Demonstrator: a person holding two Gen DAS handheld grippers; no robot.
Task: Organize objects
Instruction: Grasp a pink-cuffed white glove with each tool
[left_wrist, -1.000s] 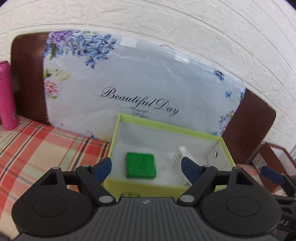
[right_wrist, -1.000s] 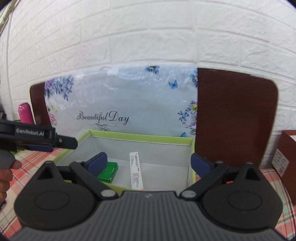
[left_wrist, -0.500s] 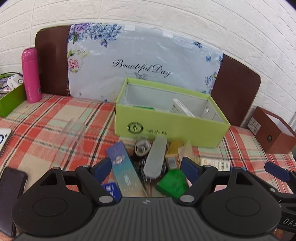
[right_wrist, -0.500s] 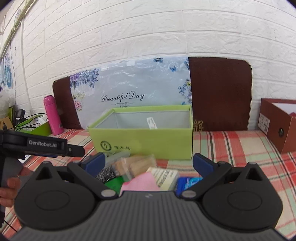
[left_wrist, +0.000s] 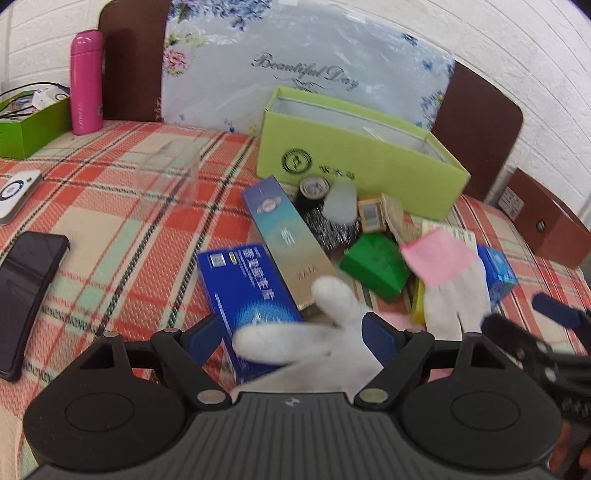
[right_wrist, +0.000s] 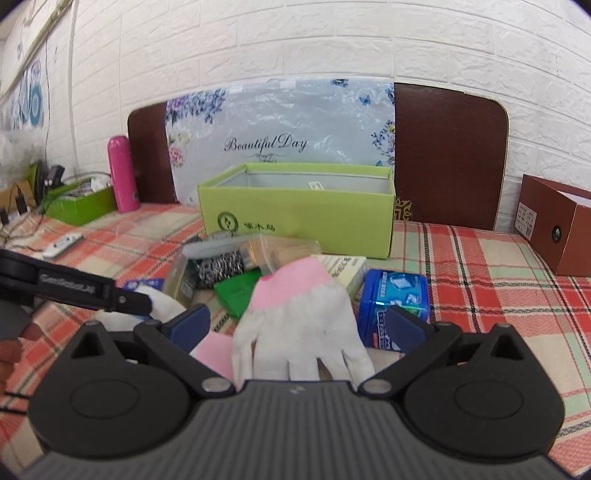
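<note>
A blurred white glove (left_wrist: 295, 341) lies between the spread fingers of the left gripper (left_wrist: 293, 334), its lower part cut off by the gripper body; nothing is held. Beyond the fingertips sit a blue box (left_wrist: 251, 291), a long teal box (left_wrist: 291, 240) and a green packet (left_wrist: 375, 264), heaped before the lime-green box (left_wrist: 354, 166). The right gripper (right_wrist: 297, 326) is likewise wide open and holding nothing, with a pink-cuffed glove (right_wrist: 299, 321) between its fingers. A second ago both grippers hovered over the lime-green box; now they are pulled back above the heap.
</note>
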